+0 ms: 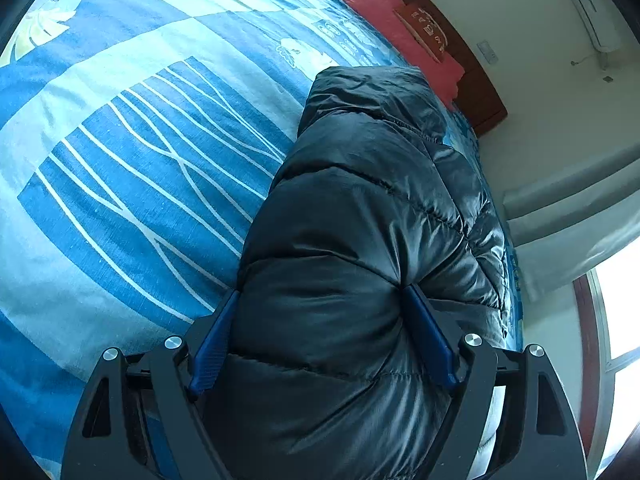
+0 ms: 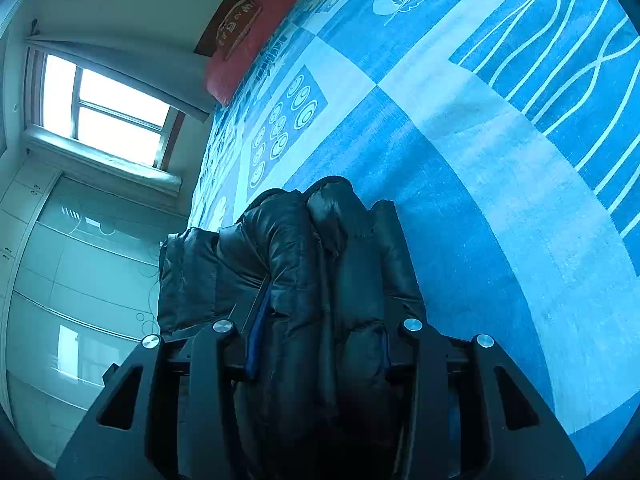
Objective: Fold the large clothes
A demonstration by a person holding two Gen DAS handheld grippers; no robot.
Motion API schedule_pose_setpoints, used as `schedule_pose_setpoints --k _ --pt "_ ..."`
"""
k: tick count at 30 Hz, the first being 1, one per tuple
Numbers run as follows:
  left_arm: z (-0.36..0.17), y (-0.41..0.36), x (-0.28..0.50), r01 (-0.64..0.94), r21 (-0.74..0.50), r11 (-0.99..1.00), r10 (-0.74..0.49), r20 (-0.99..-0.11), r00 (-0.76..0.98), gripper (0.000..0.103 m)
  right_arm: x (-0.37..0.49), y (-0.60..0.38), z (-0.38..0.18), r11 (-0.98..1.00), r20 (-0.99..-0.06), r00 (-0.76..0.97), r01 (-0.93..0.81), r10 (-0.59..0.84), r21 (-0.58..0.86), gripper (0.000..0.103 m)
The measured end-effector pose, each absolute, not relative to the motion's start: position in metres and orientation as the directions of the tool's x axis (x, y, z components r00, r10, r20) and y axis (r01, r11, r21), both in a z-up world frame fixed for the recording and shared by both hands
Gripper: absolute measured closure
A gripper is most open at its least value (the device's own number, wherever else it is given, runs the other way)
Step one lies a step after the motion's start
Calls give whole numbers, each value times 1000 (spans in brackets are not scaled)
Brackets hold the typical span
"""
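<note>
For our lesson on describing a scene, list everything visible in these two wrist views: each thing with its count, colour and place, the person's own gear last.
puffer jacket: one, black, bunched on the bed, caught in both grippers.
bedspread: one, blue with white patterns, covering the bed.
pillow: one, pink, at the head of the bed.
headboard: one, brown wood, behind the pillow.
window: one, bright, beside the bed.
air conditioner: one, white, high on the wall.
left gripper: one, black with blue pads, jaws wide around the jacket.
right gripper: one, black, jaws clamping jacket folds.
</note>
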State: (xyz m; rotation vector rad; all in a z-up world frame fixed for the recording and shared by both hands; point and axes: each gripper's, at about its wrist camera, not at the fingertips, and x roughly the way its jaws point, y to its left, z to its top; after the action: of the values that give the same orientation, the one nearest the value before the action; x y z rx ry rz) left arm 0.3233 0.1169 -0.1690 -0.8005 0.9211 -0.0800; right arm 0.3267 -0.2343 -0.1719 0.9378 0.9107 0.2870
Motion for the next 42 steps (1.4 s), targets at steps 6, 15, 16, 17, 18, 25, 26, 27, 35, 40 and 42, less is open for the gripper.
schedule_pose_setpoints --k 6,15,16,17,18,25,26,27,35,40,42 --pt "-171 117 315 -258 -649 716 -391 -678 622 23 327 -234 -169 579 -542 612 162 576 799 63" --pt "-171 117 324 -254 -653 714 -392 -673 627 23 326 -236 -171 557 -525 619 164 585 814 62" --pt "-171 117 324 -254 -654 712 -394 -672 628 23 326 -237 -170 559 -526 618 163 585 813 61" --pt "-170 117 324 -254 -656 711 -396 -671 627 23 326 -237 -169 562 -528 617 163 584 811 61" --pt "-170 117 324 -255 -657 709 -398 -672 625 22 326 -237 -168 561 -529 616 164 584 811 59" --pt "-171 126 324 -254 -692 676 -435 -653 620 20 322 -242 -166 531 -508 628 172 590 830 52" --pt "-171 127 324 -254 -695 672 -441 -652 617 20 321 -243 -166 528 -506 630 174 589 831 51" --pt "-170 129 325 -255 -700 667 -448 -650 613 19 321 -244 -166 525 -504 632 175 589 833 49" --pt "-161 138 318 -262 -708 656 -474 -656 588 19 307 -259 -158 504 -499 653 201 570 840 34" --pt "-144 137 302 -241 -647 724 -409 -683 604 19 294 -271 -156 475 -477 673 207 566 855 34" --pt "-138 134 295 -231 -617 752 -384 -695 608 19 287 -275 -155 479 -485 677 217 554 850 34"
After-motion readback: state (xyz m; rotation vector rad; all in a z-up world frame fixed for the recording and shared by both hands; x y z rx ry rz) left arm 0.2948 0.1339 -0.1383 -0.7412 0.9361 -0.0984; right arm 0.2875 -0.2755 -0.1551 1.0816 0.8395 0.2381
